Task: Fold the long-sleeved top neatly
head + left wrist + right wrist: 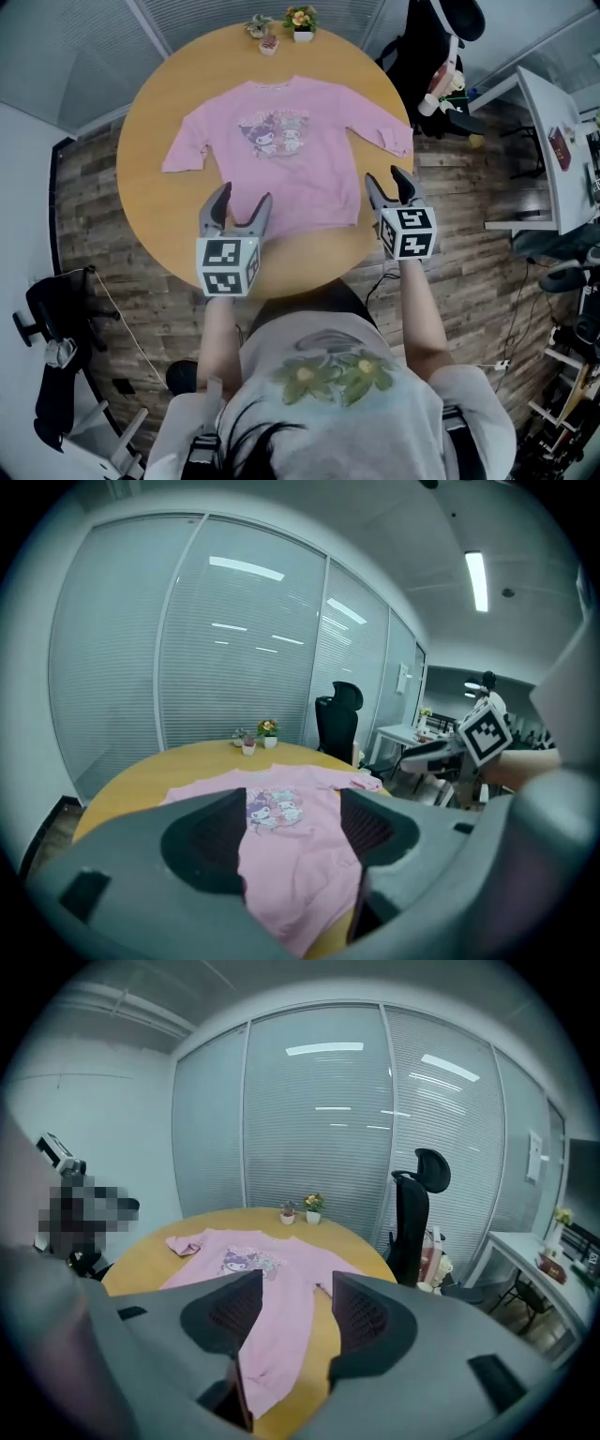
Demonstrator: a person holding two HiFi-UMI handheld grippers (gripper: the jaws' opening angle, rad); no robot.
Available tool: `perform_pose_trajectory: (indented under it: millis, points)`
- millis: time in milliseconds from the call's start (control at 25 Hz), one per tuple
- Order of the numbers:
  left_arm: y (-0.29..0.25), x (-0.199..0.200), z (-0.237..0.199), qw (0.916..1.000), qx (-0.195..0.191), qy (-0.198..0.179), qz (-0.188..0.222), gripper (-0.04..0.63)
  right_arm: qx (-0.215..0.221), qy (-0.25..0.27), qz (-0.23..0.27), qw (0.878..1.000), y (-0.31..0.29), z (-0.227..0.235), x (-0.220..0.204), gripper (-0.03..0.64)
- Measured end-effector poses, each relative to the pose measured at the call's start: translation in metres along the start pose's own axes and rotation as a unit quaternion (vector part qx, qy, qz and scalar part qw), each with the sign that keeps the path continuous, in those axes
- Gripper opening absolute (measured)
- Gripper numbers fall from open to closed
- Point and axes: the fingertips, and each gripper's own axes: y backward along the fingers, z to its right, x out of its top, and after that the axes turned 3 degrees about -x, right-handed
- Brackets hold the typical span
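Observation:
A pink long-sleeved top (286, 155) with a cartoon print lies spread flat, front up, on the round wooden table (150, 112), both sleeves out to the sides. My left gripper (244, 197) is open over the left part of the hem nearest me. My right gripper (387, 178) is open at the hem's right corner, below the right sleeve. In the left gripper view the top (281, 855) shows between the spread jaws of the left gripper (292, 827). In the right gripper view the top (277, 1307) likewise runs between the parted jaws of the right gripper (295, 1312).
Small potted plants (300, 21) stand at the table's far edge. A black office chair (427, 56) is behind the table to the right, and a white desk (548, 150) stands further right. The table's near edge (309, 281) is just before the person's body.

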Motion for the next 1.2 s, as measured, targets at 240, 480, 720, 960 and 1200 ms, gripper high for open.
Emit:
perform_pose_trajectory:
  millis: [240, 480, 720, 960, 1200]
  points:
    - [-0.034, 0.01, 0.003, 0.9998, 0.016, 0.005, -0.012, 0.296, -0.018, 0.009, -0.028, 0.999, -0.045, 0.048, -0.003, 0.229]
    - [-0.065, 0.018, 0.009, 0.9993, 0.022, 0.002, -0.031, 0.296, -0.012, 0.016, -0.066, 0.998, -0.102, 0.084, -0.021, 0.229]
    - [-0.082, 0.015, 0.003, 0.9975, 0.045, 0.016, -0.052, 0.296, -0.012, 0.005, -0.127, 0.992, -0.16, 0.119, -0.06, 0.229]
    - [-0.086, 0.002, -0.004, 0.9942, 0.072, 0.032, -0.073, 0.296, -0.018, -0.021, -0.176, 0.984, -0.2, 0.137, -0.104, 0.227]
    - [-0.091, -0.015, -0.007, 0.99, 0.091, 0.05, -0.095, 0.296, -0.034, -0.025, -0.197, 0.979, -0.217, 0.148, -0.126, 0.146]
